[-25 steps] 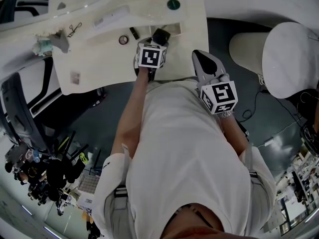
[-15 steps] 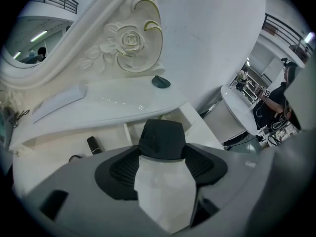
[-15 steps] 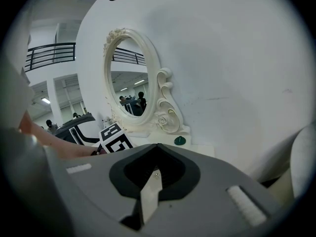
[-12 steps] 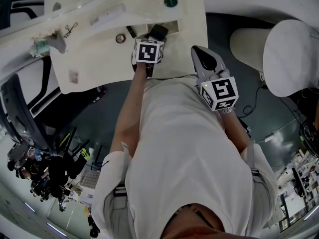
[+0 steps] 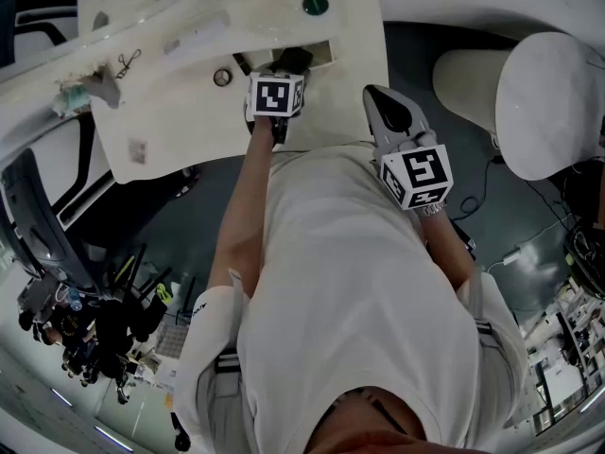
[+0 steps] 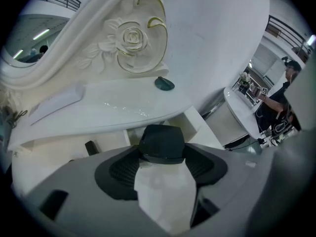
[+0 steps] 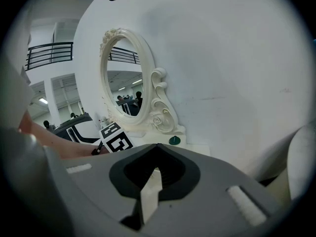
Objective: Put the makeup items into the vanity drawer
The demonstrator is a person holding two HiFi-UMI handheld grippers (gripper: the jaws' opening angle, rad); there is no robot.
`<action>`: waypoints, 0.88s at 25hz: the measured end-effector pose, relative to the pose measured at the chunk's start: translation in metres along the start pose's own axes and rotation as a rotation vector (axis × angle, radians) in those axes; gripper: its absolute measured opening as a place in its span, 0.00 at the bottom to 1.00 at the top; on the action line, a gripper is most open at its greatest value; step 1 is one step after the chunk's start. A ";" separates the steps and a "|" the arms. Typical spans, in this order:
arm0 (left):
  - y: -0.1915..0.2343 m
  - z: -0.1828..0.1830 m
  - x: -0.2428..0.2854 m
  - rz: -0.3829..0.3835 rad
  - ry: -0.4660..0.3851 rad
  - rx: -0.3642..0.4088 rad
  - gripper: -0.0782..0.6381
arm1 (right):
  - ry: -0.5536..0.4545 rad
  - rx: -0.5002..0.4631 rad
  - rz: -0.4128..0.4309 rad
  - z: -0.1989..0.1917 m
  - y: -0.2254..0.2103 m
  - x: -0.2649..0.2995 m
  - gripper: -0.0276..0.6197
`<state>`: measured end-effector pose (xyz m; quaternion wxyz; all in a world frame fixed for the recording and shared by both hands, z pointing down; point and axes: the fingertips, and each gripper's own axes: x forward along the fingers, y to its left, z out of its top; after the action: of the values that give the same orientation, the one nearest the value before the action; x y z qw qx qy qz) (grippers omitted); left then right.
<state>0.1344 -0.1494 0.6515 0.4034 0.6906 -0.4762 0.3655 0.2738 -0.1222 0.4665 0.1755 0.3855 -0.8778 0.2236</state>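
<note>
The left gripper [image 5: 284, 72] has its jaws clamped on a black item [image 6: 162, 143], which hangs at the left end of the open drawer [image 5: 323, 55], set in the tabletop [image 5: 189, 112]. The step in hand looks like the drop. To do it well, the item should go fully over the opening and low between the walls before the jaws part, so it neither catches the rim nor tips out. The right gripper [image 5: 372, 95] waits at the tabletop's near edge, jaws closed on nothing. A green disc [image 5: 315, 5] and a black stick [image 5: 241, 62] lie on the tabletop, seemingly next.
</note>
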 end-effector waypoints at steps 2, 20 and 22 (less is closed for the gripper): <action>0.001 0.003 0.003 0.007 -0.005 0.000 0.53 | 0.000 0.003 -0.003 0.000 -0.002 0.000 0.05; 0.003 0.011 -0.007 -0.003 -0.179 0.016 0.49 | 0.007 -0.009 0.001 -0.002 0.009 0.004 0.05; 0.007 0.006 -0.015 0.001 -0.191 -0.001 0.40 | 0.009 -0.013 0.001 -0.002 0.014 0.005 0.05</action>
<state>0.1241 -0.1512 0.6367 0.3561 0.7220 -0.5130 0.2980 0.2602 -0.1153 0.4671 0.1821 0.3829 -0.8786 0.2197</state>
